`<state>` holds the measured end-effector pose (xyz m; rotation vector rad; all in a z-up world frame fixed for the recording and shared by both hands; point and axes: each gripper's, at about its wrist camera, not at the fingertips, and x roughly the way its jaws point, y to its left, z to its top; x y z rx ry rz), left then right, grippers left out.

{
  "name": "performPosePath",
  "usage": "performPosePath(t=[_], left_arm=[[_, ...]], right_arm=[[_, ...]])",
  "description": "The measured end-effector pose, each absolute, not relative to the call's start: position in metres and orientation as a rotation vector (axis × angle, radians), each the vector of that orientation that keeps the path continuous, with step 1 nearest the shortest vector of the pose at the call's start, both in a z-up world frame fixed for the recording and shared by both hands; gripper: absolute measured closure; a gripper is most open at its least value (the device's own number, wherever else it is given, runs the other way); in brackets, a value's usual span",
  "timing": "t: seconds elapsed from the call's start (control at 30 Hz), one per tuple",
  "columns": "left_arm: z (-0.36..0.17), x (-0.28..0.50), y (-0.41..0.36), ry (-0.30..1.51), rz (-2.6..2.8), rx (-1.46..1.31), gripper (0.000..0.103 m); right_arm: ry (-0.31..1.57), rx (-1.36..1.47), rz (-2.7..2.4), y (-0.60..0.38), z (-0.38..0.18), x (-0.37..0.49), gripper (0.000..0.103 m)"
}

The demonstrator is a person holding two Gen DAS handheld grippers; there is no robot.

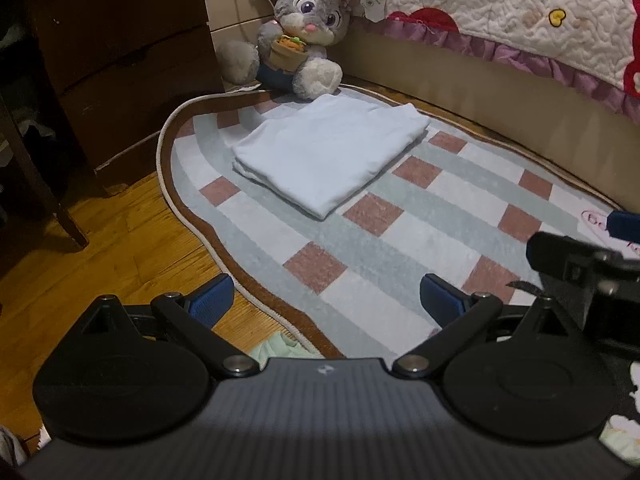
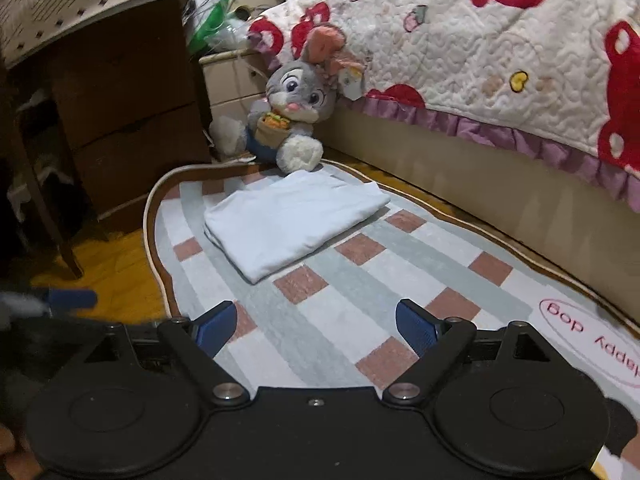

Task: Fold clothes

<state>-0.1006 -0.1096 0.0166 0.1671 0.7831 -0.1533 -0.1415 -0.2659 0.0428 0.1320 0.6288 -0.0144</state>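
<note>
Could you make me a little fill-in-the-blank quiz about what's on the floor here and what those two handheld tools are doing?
1. The white cloth lies folded on the checked ____.
2. Just behind the cloth, against the bed, sits a plush ____.
3. The left tool and the right tool both stand ____, with nothing between their blue pads.
4. The bare floor beside the rug is made of ____.

Missing words: rug; rabbit; open; wood
</note>
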Motion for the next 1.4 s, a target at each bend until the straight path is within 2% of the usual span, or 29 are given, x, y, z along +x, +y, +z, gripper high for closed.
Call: performPosePath(t=[0.37,1.4], left_arm=[[0.016,-0.111,-0.123,0.774,-0.129,0.242,0.0],[0.026,-0.121,-0.109,0.792,-0.149,0.201,0.0]], right_arm=[[0.675,0.128,-0.047,-0.258,0.041,-0.135,0.013],[0.709,0.133,-0.063,-0.252,0.041,-0.134,0.013]])
